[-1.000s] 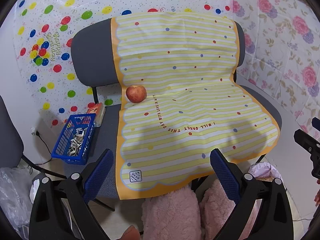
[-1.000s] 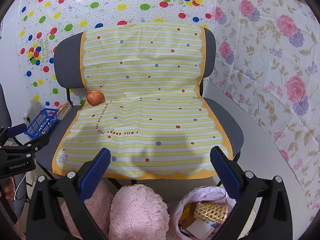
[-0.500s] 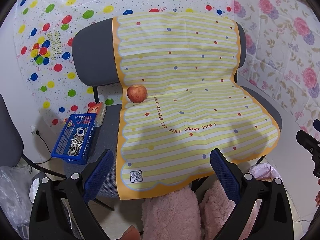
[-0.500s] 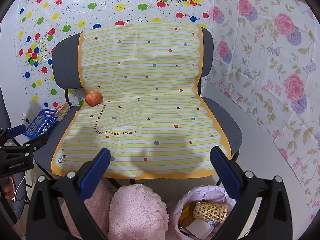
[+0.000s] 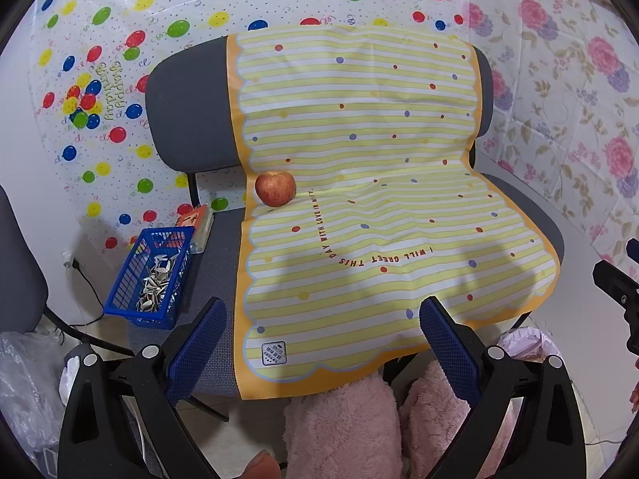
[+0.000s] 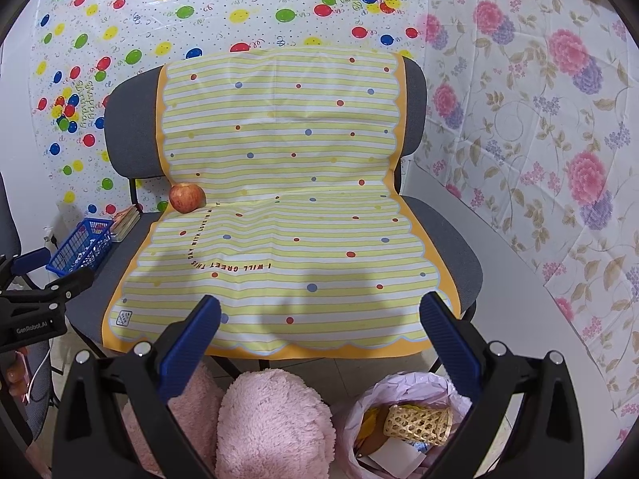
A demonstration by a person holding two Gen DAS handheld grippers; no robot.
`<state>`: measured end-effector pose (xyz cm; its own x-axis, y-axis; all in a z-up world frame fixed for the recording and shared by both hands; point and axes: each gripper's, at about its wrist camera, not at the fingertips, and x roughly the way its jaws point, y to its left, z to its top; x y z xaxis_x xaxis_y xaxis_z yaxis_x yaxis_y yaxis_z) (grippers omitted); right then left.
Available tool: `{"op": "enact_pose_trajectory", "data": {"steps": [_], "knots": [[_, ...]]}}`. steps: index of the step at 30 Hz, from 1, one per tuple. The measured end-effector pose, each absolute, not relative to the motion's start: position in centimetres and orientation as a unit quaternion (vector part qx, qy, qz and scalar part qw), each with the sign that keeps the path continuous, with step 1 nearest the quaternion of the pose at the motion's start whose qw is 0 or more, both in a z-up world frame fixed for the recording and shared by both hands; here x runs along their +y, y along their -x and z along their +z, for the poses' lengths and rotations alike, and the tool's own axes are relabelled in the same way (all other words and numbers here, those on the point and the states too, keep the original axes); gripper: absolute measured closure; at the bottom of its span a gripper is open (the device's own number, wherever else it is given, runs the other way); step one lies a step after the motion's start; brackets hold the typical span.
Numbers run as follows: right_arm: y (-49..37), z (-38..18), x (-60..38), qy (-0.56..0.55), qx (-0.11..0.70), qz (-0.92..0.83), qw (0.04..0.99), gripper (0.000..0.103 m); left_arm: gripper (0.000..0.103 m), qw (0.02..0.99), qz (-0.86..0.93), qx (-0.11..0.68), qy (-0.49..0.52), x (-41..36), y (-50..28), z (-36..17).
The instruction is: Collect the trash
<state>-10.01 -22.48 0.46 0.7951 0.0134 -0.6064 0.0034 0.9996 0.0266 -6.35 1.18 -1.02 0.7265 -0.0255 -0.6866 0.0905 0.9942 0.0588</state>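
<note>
Grey chair (image 5: 191, 127) draped with yellow striped mat (image 5: 359, 183) over backrest and seat. Red apple (image 5: 275, 188) sits on mat at the seat crease, near mat's left edge. Balloon-print sheet (image 6: 131, 20) hangs behind chair, floral sheet (image 6: 551, 127) on right wall. Pink fluffy slippers (image 6: 275, 427) on floor just in front of chair. Small booklet (image 5: 197, 221) lies on seat's left edge.

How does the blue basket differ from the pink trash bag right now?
The blue basket is a rigid slotted box sitting on the grey chair seat; the pink trash bag is soft crumpled plastic on the floor in front of it. The basket holds small pale shell-like bits, the bag a woven bamboo tube and paper scraps. Both are open-topped and partly filled.
</note>
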Motion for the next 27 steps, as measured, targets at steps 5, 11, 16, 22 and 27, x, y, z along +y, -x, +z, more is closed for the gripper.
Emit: {"op": "enact_pose_trajectory", "data": {"steps": [5,11,16,22,27], "knots": [[10.0,0.46,-22.57,-0.013,0.32,0.003,0.947,0.005,0.007,0.928,-0.032,0.369,-0.044,1.2,6.32,-1.04],[10.04,0.45,-22.72,-0.013,0.321,0.002,0.947,0.005,0.007,0.928,-0.031,0.369,-0.044,1.18,6.36,-1.04],[10.16,0.3,-22.96,-0.014,0.32,0.002,0.947,0.005,0.007,0.928,-0.032,0.369,-0.044,1.23,6.28,-1.05],[10.18,0.24,-23.1,-0.015,0.321,0.001,0.947,0.005,0.007,0.928,-0.032,0.369,-0.044,1.23,6.27,-1.05],[10.28,0.09,-23.35,-0.016,0.32,-0.001,0.947,0.005,0.007,0.927,-0.034,0.37,-0.043,1.23,6.24,-1.07]]}}
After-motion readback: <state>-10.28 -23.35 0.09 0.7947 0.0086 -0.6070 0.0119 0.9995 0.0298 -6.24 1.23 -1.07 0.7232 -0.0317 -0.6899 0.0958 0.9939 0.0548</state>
